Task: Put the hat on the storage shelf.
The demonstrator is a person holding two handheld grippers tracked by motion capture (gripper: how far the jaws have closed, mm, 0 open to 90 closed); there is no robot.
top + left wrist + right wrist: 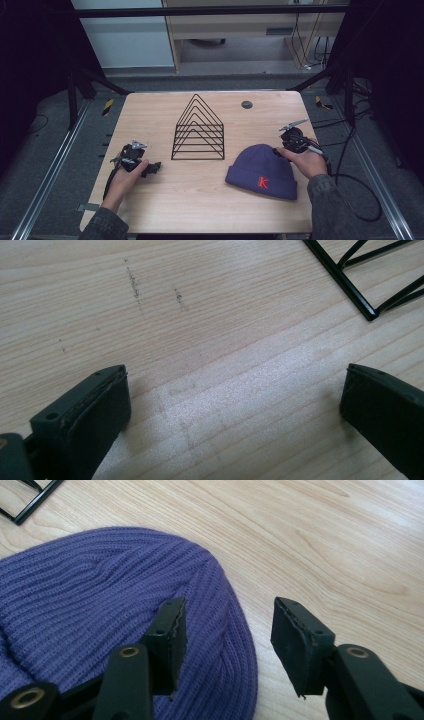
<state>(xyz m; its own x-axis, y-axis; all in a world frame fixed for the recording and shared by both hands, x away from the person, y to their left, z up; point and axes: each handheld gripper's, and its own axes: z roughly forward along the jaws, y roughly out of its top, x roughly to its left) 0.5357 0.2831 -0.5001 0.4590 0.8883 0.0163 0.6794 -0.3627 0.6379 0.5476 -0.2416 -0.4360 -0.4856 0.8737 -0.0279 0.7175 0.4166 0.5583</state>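
Observation:
A purple knit beanie (262,172) with a red letter K lies flat on the right half of the wooden table (210,200). My right gripper (278,151) hovers at the beanie's right crown edge. Seen from the right gripper view, its jaws straddle the rim of the beanie (115,590), partly open, gripping nothing (227,630). A black wire rack (199,130) of nested triangles stands at the table's middle. My left gripper (152,168) rests low at the left, wide open over bare wood (235,390).
A corner of the wire rack (367,310) lies ahead and right of the left jaws. A small dark disc (247,104) sits near the table's far edge. Cables (350,185) trail off the right side.

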